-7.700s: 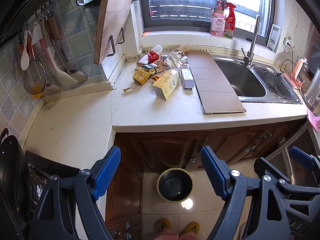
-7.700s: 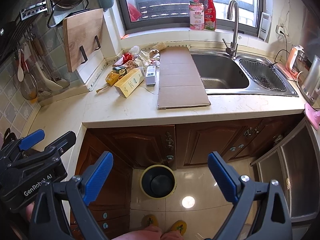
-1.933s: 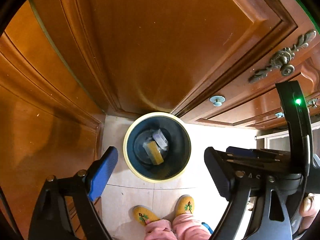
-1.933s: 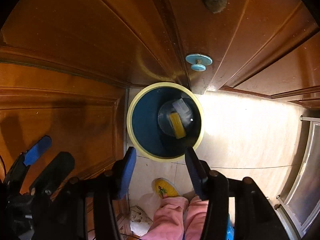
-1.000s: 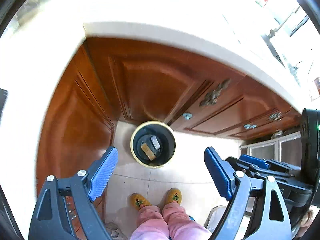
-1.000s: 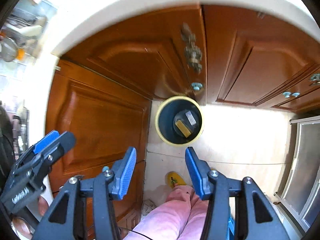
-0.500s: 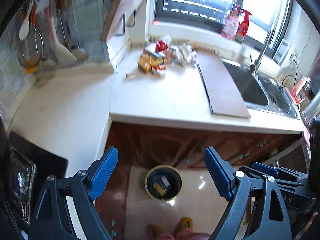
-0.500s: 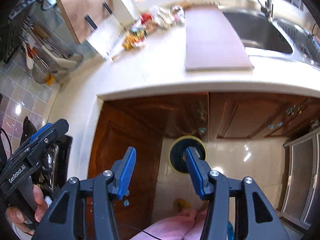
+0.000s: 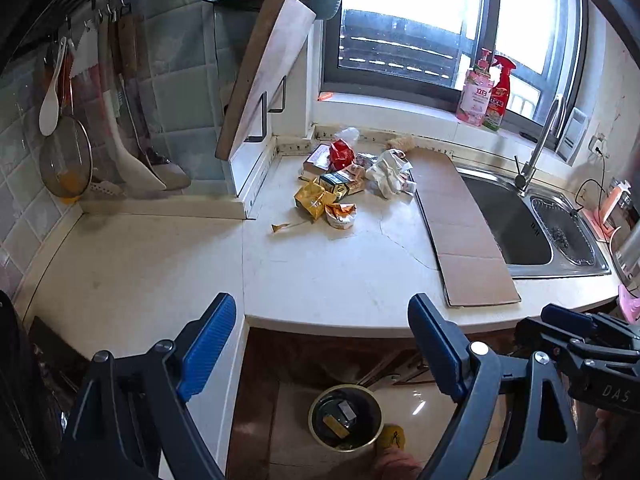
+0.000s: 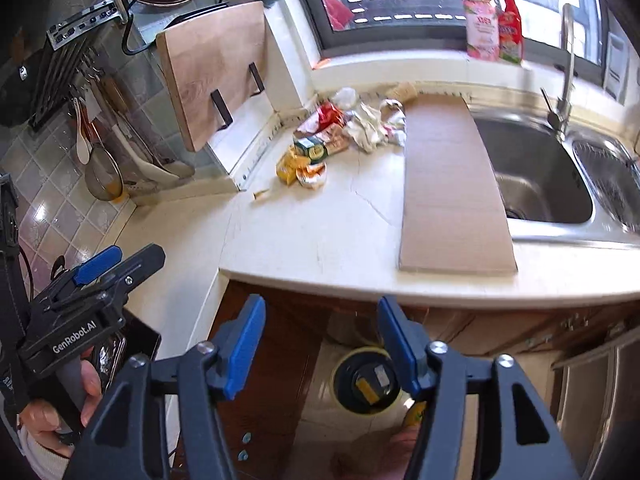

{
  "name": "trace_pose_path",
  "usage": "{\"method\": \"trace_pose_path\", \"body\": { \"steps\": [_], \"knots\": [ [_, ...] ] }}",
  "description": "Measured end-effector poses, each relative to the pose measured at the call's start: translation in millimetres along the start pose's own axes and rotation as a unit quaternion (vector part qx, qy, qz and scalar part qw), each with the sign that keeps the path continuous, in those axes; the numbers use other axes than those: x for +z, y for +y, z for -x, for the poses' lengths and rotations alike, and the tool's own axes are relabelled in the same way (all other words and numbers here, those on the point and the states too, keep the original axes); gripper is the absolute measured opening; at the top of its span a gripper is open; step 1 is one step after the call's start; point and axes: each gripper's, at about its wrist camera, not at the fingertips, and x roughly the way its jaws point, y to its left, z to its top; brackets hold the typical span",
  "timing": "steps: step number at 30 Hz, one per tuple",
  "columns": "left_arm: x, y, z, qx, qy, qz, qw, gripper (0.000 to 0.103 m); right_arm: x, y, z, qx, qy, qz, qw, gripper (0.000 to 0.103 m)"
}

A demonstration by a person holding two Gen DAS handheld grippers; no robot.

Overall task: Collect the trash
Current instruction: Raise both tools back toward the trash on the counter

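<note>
A pile of trash (image 9: 340, 184) lies at the back of the white counter: yellow snack bags, a red wrapper, small boxes and crumpled white paper; it also shows in the right wrist view (image 10: 332, 136). A round bin (image 9: 346, 418) stands on the floor below the counter edge, holding a yellow box and a grey box; it shows in the right wrist view (image 10: 368, 386) too. My left gripper (image 9: 320, 348) is open and empty, held in front of the counter edge. My right gripper (image 10: 322, 344) is open and empty above the bin.
A long cardboard sheet (image 9: 460, 232) lies on the counter beside the steel sink (image 9: 516, 224). A wooden cutting board (image 9: 264, 68) leans in a rack at the back left. Utensils hang on the tiled wall (image 9: 64, 128). Bottles (image 9: 486, 92) stand on the windowsill.
Both grippers have risen from low over the bin to counter height and now face the trash pile. The yellow box and grey box from the counter lie in the bin.
</note>
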Motion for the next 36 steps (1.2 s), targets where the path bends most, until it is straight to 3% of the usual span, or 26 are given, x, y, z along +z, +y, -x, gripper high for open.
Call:
{"method": "trace_pose_path", "body": {
  "steps": [8,13,16,25,32,36],
  "knots": [
    [45.2,3.3,-73.2,0.030,0.007,0.004,0.9995,0.086,85.5,1.3,-88.7,0.031,0.009,0.080,0.996,0.065],
    [68.8,9.3,-133.8,0.038,0.042,0.041,0.9976,0.087,130.8,4.9,-167.6,0.043,0.051,0.152,0.986,0.065],
    [74.8,14.2,-168.0,0.072,0.058,0.065,0.9936,0.086,154.5,7.6,-214.6,0.058,0.082,0.179,0.979,0.065],
    [60.9,29.7,-219.6,0.093,0.099,0.122,0.9832,0.085,171.5,23.0,-310.1,0.069,0.143,0.245,0.956,0.065],
    [60.0,27.9,-229.3,0.103,0.106,0.135,0.9799,0.085,167.9,24.9,-340.0,0.076,0.168,0.260,0.948,0.066],
    [66.0,25.5,-230.6,0.099,0.105,0.140,0.9796,0.085,165.3,28.7,-342.4,0.065,0.152,0.276,0.947,0.065]
  ]
}}
